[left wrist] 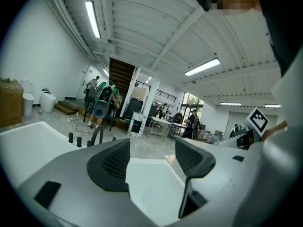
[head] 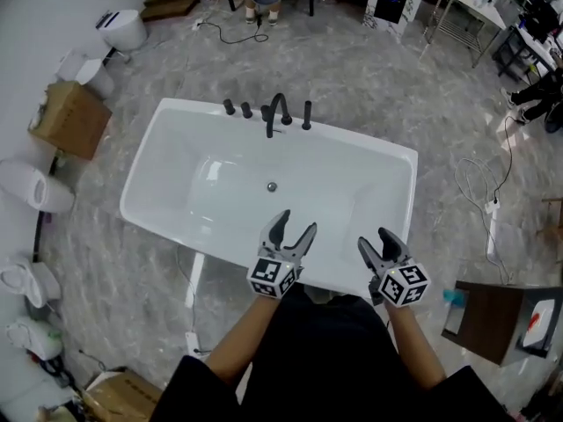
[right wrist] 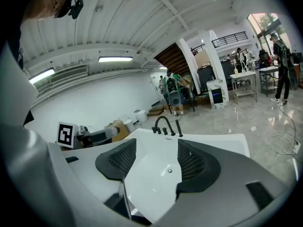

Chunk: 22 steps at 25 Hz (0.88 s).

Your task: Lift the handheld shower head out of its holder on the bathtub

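The white bathtub fills the middle of the head view. Black fittings line its far rim: two knobs, a curved spout and the upright handheld shower head in its holder at the right end. My left gripper and right gripper hover open over the tub's near rim, far from the fittings, holding nothing. In the right gripper view the shower head stands right of the spout, beyond the open right gripper. The left gripper view shows the spout beyond the open left gripper.
Toilets and a cardboard box stand left of the tub. A white cable and power strip lie on the floor to the right, near a brown stand. A drain sits in the tub's floor. People stand far back.
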Each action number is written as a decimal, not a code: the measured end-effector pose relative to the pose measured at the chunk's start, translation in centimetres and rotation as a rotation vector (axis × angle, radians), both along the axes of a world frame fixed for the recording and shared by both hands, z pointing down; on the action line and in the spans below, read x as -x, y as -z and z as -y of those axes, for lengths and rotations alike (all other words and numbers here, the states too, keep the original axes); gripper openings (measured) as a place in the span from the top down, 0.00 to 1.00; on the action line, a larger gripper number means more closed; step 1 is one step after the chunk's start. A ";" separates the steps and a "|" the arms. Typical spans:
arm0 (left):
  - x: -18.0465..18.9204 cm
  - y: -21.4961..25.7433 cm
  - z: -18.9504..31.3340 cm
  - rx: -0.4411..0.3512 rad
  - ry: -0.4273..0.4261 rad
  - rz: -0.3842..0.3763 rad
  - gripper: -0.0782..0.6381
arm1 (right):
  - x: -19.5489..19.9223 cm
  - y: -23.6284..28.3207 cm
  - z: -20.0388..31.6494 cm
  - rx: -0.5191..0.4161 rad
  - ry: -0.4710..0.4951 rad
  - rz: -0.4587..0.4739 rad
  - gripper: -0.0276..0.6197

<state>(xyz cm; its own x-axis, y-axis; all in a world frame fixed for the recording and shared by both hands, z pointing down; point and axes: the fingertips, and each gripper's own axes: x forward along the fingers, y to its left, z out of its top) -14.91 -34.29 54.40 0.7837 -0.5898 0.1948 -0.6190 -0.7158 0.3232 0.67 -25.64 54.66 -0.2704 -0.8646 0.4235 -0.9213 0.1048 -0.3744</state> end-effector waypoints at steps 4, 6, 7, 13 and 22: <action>-1.4 -1.5 3.6 0.007 -0.036 0.014 0.51 | 0.1 -0.1 2.0 -0.001 -0.024 -0.018 0.59; -2.3 -2.3 5.2 0.011 -0.053 0.025 0.51 | -0.3 -0.2 2.7 0.001 -0.040 -0.028 0.59; -2.8 -2.8 6.1 0.012 -0.063 0.034 0.51 | -0.4 -0.3 3.0 0.002 -0.049 -0.029 0.59; -5.2 -5.7 12.0 0.037 -0.064 0.046 0.51 | -1.1 -1.1 5.0 0.014 -0.099 -0.002 0.59; -8.7 -11.1 19.7 0.046 -0.054 0.081 0.51 | -2.2 -4.0 9.4 0.021 -0.076 -0.040 0.59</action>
<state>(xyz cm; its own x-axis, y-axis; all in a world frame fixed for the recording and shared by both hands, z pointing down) -6.20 -54.03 65.54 0.7945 -0.5365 0.2843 -0.6056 -0.7341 0.3072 2.89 -35.07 58.68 -0.1866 -0.8730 0.4506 -0.9407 0.0265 -0.3381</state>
